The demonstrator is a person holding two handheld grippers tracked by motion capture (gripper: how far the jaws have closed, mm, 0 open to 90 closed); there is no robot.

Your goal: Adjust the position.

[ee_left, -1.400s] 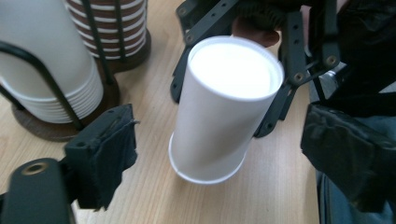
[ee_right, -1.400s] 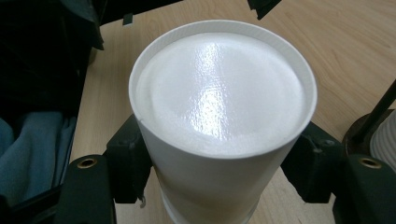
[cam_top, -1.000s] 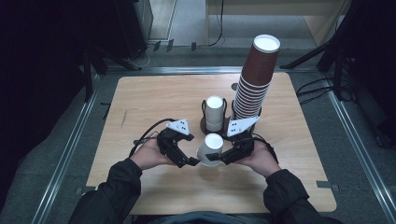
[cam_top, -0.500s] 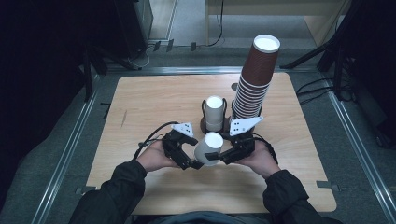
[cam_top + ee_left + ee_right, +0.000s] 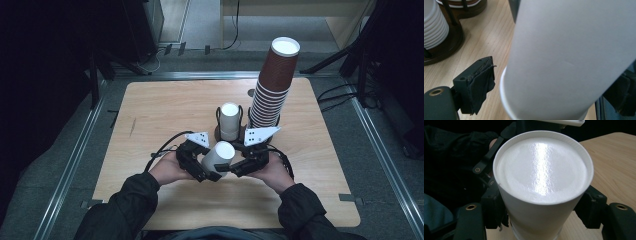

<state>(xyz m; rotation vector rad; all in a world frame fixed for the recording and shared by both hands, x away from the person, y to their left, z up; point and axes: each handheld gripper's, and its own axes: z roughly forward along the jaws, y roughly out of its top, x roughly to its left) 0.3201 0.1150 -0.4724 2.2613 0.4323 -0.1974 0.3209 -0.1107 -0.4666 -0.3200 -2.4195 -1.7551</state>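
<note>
White inverted paper cup point(image 5: 218, 156) is clamped across its wall by the right hand-held gripper point(image 5: 239, 165), steadying it while the left hand-held gripper point(image 5: 206, 172), its jaws just closing, flanks its rim unpressed.

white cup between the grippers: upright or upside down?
Upside down, tilted: the white cup's closed base faces up, its rolled rim at the bottom in the left gripper view.

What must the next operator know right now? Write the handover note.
Right gripper: shut on the white cup, held tilted above the table.
Left gripper: jaws have just been closing, cup between them, one pad a little short of the cup's wall.
Behind: white stack in its holder, tall brown stack beside it.
Done: one cup out in hand.
Left: probably finish the left grip, then place the cup.
</note>
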